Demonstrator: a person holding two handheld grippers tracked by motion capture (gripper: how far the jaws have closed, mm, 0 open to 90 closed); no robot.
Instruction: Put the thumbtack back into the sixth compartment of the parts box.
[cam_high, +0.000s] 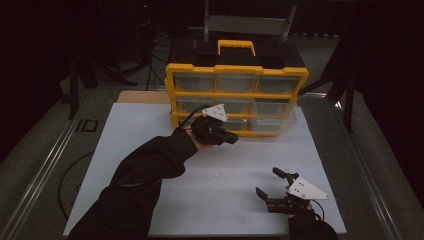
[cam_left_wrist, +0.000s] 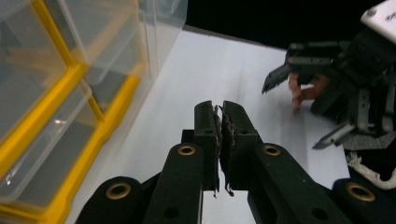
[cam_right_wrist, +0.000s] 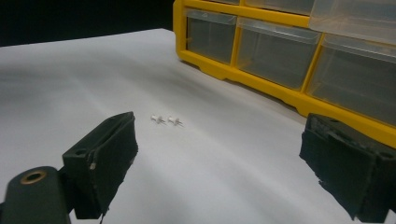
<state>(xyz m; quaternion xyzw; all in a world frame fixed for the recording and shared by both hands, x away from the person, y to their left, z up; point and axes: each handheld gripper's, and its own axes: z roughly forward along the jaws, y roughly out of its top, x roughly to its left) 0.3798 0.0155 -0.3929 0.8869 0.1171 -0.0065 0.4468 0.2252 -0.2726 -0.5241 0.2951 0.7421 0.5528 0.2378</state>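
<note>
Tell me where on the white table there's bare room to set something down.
The white table is bare along its left side beside the sleeve, and between the two push pins and the near edge. It is crowded at the far edge by the yellow drawer organizer with the left gripper, and at the near right corner by the right gripper.

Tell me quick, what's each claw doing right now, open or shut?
Left gripper: shut; whether anything is pinched between the pads cannot be told.
Right gripper: open, holding nothing, resting near two white pins.

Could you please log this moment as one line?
left gripper: shut, by organizer | right gripper: open | pushpins: on table
</note>
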